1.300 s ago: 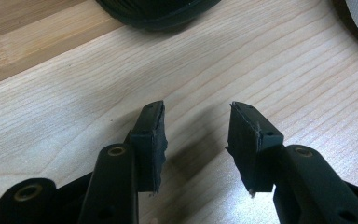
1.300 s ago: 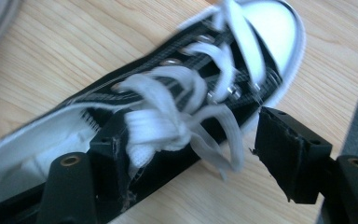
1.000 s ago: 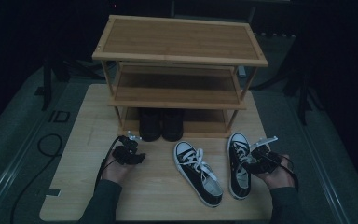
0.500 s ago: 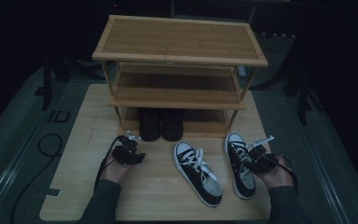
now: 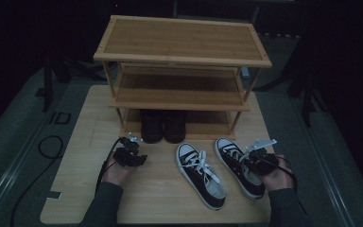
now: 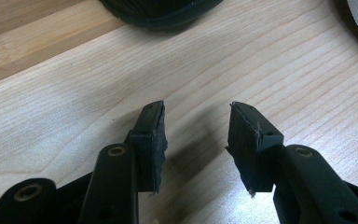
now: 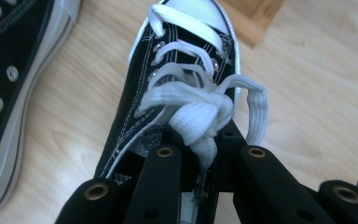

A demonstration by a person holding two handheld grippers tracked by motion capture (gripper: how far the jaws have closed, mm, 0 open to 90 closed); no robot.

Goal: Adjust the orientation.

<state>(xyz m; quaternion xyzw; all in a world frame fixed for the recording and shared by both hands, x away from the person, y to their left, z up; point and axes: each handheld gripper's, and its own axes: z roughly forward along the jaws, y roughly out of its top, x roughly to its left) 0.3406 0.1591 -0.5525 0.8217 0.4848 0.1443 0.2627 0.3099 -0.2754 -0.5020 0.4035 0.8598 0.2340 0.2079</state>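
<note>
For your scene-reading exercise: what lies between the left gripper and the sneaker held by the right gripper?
In the high view, the other sneaker lies between the left gripper and the held sneaker, with bare table either side.

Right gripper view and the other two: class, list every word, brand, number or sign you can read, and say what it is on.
No text can be read.
Sneaker: round patch by the ankle, print too blurred to read.
Floor: mark left of the table, like "ID", too dim to be sure.
Rack: no writing.
</note>
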